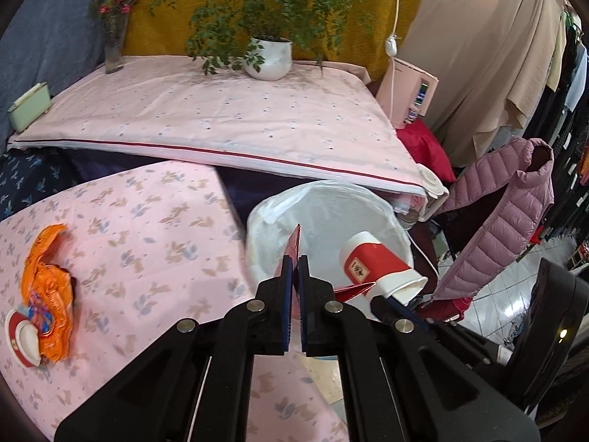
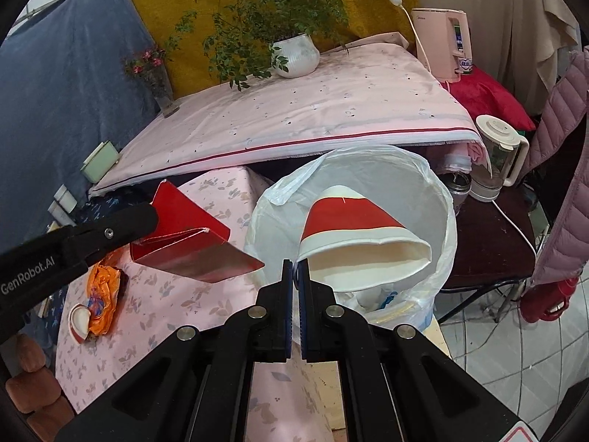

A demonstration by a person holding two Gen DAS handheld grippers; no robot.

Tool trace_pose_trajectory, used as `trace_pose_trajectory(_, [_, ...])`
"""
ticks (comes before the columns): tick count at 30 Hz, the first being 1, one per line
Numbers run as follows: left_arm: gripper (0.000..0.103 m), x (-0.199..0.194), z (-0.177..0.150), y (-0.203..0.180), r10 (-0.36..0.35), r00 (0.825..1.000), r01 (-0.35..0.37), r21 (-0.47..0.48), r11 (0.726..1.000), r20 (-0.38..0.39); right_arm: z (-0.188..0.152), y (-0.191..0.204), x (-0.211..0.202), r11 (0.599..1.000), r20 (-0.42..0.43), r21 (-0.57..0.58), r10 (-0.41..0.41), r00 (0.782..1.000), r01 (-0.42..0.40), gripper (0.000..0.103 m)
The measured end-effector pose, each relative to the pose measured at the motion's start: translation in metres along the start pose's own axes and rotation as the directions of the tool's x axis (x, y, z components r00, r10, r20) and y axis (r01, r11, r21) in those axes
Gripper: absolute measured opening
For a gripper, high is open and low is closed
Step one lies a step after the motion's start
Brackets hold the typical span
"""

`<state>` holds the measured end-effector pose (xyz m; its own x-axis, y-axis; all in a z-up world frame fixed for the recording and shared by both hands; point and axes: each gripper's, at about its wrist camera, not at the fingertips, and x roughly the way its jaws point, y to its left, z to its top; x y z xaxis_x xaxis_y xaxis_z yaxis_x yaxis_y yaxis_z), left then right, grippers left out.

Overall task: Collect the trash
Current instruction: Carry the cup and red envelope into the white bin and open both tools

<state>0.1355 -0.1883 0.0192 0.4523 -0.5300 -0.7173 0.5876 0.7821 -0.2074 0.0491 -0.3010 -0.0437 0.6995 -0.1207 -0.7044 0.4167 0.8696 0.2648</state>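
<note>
My left gripper (image 1: 295, 258) is shut on a flattened red carton (image 1: 293, 241), held over the near rim of the white-lined trash bin (image 1: 324, 199). The carton shows broadside in the right wrist view (image 2: 187, 237), gripped by the left gripper (image 2: 154, 211). My right gripper (image 2: 295, 263) is shut on the rim of a red-and-white paper cup (image 2: 353, 235), held on its side over the bin (image 2: 438, 228). The cup also shows in the left wrist view (image 1: 379, 261). An orange wrapper (image 1: 49, 294) and a crushed red-and-white cup (image 1: 22, 337) lie on the pink floral tabletop (image 1: 147, 228).
A higher table with a pink cloth (image 1: 221, 118) carries a potted plant (image 1: 268, 57), a flower vase (image 1: 114, 42) and a green box (image 1: 29, 105). A pink appliance (image 1: 412, 90), a blender (image 2: 497, 154) and a pink puffer jacket (image 1: 504, 213) stand right of the bin.
</note>
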Motion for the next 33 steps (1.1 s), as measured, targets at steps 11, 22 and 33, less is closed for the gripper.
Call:
trace_pose_trajectory(11, [0.035,0.026,0.008,-0.011,-0.028,0.999,0.027,-0.018,0.999,-0.026,0.007,-0.009,0.013,1.0,-0.002,0.017,-0.02,1.0,0.02,0.012])
trace_pose_trajectory(22, [0.037,0.018,0.006,0.006,0.015,1.0,-0.016,-0.032,0.999,-0.017,0.007,-0.003,0.007,1.0,0.002,0.014,-0.022,1.0,0.022,0.013])
trace_pose_trajectory(33, [0.037,-0.003,-0.001,0.029,0.062,0.998,-0.062,-0.06,0.996,0.01,0.002,0.019,0.0,1.0,0.0,-0.023,-0.006,1.0,0.006,0.017])
